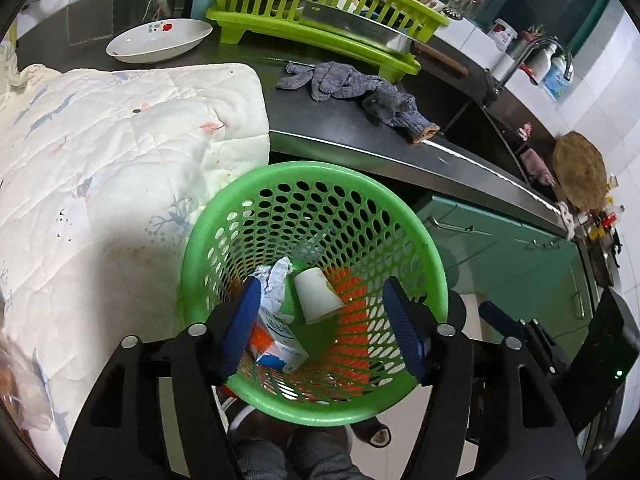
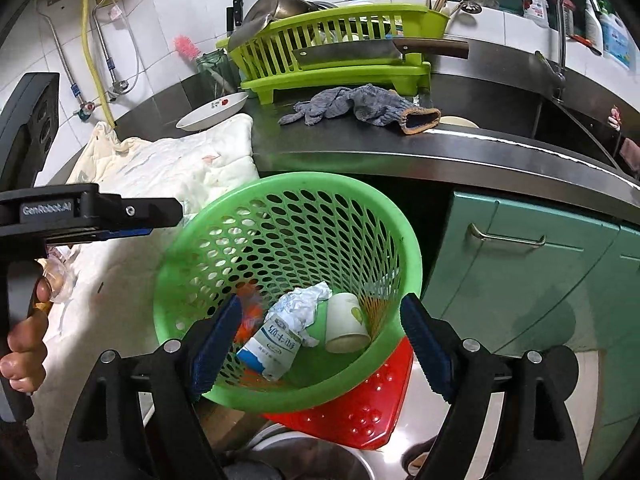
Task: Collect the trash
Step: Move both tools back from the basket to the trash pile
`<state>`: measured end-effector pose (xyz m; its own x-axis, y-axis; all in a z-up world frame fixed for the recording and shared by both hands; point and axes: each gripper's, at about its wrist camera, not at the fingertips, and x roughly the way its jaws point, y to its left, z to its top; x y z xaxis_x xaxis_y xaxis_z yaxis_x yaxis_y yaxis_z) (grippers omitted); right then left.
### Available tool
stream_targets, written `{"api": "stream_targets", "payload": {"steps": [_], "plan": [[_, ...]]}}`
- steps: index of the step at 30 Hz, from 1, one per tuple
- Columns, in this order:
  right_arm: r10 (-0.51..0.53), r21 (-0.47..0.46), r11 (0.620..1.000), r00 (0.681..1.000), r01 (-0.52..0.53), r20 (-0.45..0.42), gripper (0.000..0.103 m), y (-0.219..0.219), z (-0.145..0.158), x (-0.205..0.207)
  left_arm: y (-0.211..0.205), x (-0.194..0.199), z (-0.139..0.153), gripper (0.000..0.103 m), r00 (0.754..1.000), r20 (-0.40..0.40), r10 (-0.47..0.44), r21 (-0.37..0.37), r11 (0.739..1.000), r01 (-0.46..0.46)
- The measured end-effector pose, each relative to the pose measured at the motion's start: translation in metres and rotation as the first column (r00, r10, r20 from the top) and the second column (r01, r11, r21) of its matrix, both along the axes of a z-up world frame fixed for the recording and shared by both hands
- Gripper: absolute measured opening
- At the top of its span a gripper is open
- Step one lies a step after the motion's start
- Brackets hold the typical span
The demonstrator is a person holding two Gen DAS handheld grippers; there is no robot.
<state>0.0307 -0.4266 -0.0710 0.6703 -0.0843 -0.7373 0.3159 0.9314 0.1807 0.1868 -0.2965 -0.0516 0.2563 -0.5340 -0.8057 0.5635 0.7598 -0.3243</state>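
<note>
Table (image 2: 400, 148): steel top; a quilted white cloth (image 1: 120, 152) draped over its front-left edge, grey knitted gloves (image 2: 360, 106) near the front edge, lime dish rack (image 2: 340, 40) toward the back. None of this read as trash.

Green perforated basket (image 2: 280, 216): stood below the table's front edge, mouth tilted toward both cameras, judged so placed that items could be dropped straight in. Inside, on the bottom: milk carton (image 2: 272, 348), crumpled white paper (image 2: 304, 304) touching the carton, paper cup (image 2: 344, 320) on its side beside them.

Left tongs (image 1: 320, 320): released, nothing between the pads, poised over the basket mouth. Right tongs (image 2: 320, 348): likewise spread and empty, also aimed into the basket. Judged: both loads delivered.

View differences: right wrist alone showed a red perforated piece (image 2: 360, 408) under the basket, the left tongs' body from the side, and the bare hand (image 2: 24, 344) on its handle. Left wrist alone showed orange through the basket's mesh; source not identifiable.
</note>
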Motion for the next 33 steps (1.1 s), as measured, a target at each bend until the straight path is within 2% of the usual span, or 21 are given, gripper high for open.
{"api": "stream_targets", "payload": {"steps": [7,10,16,20,27,33], "plan": [[0.036,-0.002,0.999,0.999,-0.036,0.014,0.078,0.015,0.009,-0.003,0.016,-0.014,0.013,0.067,0.999,0.046,-0.011,-0.002,1.000,0.011],[0.058,0.006,0.998,0.998,-0.058,0.015,0.078,0.023,0.012,-0.002,0.030,-0.022,0.017,0.067,0.997,0.074,0.000,0.018,1.000,-0.002],[0.108,0.034,0.993,0.994,-0.109,0.031,0.078,0.043,0.020,0.001,0.074,-0.036,0.028,0.067,0.991,0.128,0.035,0.050,0.998,-0.042],[0.167,0.031,0.985,0.985,-0.168,0.039,0.078,0.064,0.026,0.006,0.114,-0.043,0.039,0.067,0.984,0.157,0.085,0.046,0.995,-0.093],[0.313,0.017,0.949,0.949,-0.314,0.045,0.078,0.115,0.034,0.022,0.187,-0.050,0.056,0.067,0.962,0.195,0.190,0.036,0.979,-0.200],[0.441,0.003,0.897,0.897,-0.441,0.043,0.078,0.160,0.037,0.040,0.247,-0.055,0.061,0.070,0.935,0.211,0.284,0.033,0.954,-0.297]]}}
